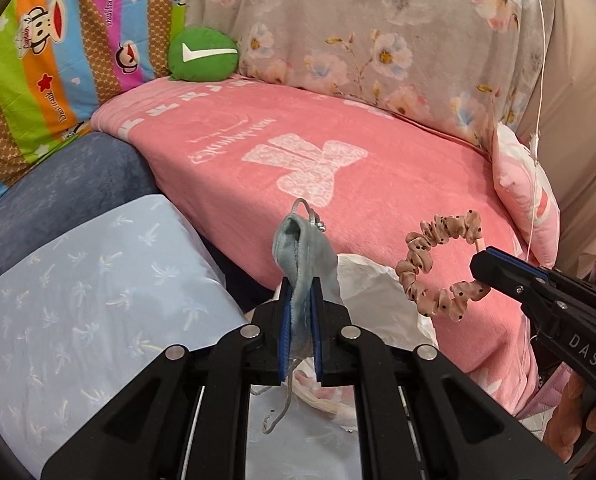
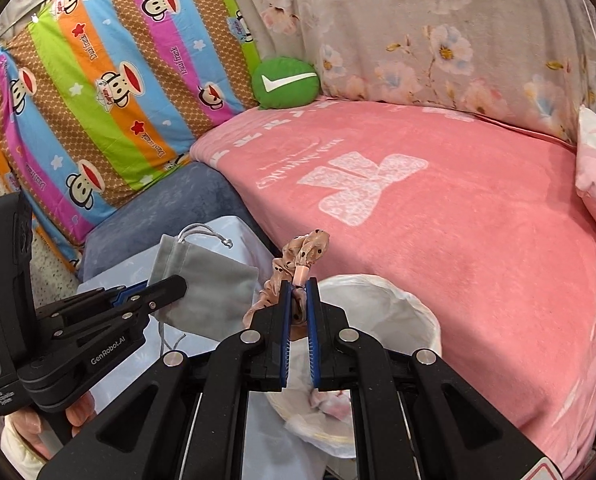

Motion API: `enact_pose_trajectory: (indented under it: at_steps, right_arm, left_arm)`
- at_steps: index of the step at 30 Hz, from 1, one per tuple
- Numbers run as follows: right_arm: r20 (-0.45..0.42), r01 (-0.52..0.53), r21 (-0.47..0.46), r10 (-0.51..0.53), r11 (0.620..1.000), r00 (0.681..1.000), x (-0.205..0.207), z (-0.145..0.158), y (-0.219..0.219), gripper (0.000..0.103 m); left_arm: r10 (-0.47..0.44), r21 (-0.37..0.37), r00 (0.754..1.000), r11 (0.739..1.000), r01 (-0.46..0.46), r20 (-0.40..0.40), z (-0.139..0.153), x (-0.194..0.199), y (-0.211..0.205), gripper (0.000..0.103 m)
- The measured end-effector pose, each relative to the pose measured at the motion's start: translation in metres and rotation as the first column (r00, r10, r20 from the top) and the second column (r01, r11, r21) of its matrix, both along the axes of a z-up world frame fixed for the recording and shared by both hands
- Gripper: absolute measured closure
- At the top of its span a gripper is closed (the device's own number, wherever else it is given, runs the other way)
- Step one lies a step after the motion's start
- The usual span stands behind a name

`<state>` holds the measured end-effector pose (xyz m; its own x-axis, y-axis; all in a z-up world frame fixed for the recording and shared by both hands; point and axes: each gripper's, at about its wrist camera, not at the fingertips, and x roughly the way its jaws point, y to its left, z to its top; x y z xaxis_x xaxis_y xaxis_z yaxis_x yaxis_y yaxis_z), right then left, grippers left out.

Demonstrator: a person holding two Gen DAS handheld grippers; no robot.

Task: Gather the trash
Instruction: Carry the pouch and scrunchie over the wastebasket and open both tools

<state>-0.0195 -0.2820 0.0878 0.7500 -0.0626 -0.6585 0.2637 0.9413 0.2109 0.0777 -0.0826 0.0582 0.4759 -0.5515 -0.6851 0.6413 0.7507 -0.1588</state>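
Both items were already lifted, so the drop into the bin looked like the step in hand. The left gripper (image 1: 299,300) was clamped on a grey velvet drawstring pouch (image 2: 208,292), soft and limp, its cord dangling. The right gripper (image 2: 298,304) pinched a peach, dark-dotted scrunchie (image 1: 437,264), ruffled and looped. Both hung above the white-lined trash bin (image 2: 417,308), which stood against the front edge of the pink blanket (image 2: 437,208). Next, each would probably need centring over the bin's rim before letting go.

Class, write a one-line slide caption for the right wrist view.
Right gripper clamps a dotted scrunchie above the white-lined bin, while the left gripper holds a grey pouch.
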Motion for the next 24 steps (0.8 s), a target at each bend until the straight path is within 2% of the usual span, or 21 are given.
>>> enact_pose_trajectory:
  at_steps: [10, 24]
  right_arm:
    - [-0.002, 0.027, 0.032, -0.027, 0.999, 1.000, -0.013, -0.012, -0.020, 0.096]
    - [-0.021, 0.028, 0.051, -0.027, 0.998, 0.999, -0.023, -0.025, -0.025, 0.096]
  left_arm:
    - [-0.034, 0.032, 0.999, 0.999, 0.035, -0.016, -0.011, -0.016, -0.028, 0.094]
    - [-0.039, 0.050, 0.998, 0.998, 0.041, -0.040, -0.022, -0.025, -0.044, 0.094]
